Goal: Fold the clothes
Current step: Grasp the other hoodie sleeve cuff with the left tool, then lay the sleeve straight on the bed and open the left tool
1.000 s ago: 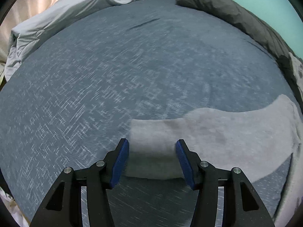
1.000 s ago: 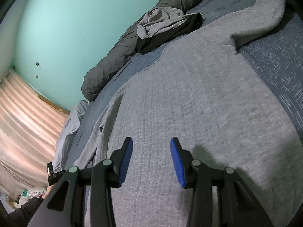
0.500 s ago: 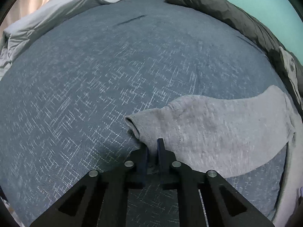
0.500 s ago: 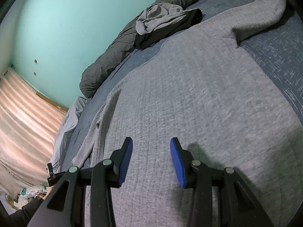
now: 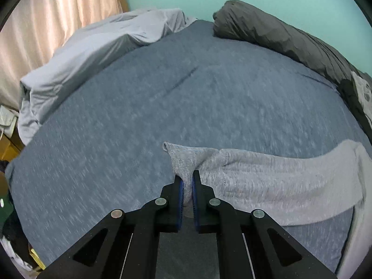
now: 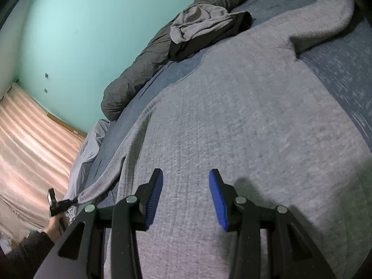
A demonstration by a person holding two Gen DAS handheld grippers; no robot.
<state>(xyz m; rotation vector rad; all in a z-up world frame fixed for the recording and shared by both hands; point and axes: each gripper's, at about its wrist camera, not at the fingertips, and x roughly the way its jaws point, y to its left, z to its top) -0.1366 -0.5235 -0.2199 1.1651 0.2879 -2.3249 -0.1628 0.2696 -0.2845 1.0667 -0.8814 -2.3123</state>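
Where a second ago the left gripper [image 5: 187, 186] stood with its jaws apart over the flat cuff, it has since closed on that cuff and lifted it, so the sleeve [image 5: 267, 176] of the grey sweater [image 6: 232, 127] now rises off the bed in a small peak between the blue pads. That reads as a sleeve fold under way: the cuff is in hand and would likely be carried across the body of the sweater. The right gripper [image 6: 185, 197] has stayed much as it was, jaws apart, hovering low over the sweater's body and holding nothing. The sweater lies spread flat across the bed [image 5: 139, 116], its other sleeve [image 6: 330, 18] trailing toward the far edge. A blue-grey patterned cover dresses the bed; a dark rolled duvet [image 5: 279, 37] lines the edge by the teal wall [image 6: 81, 23], with crumpled clothes [image 6: 204, 23] resting against it, a pale sheet [image 5: 93, 53] bunched at one corner, and pink curtains [image 5: 58, 11] behind.
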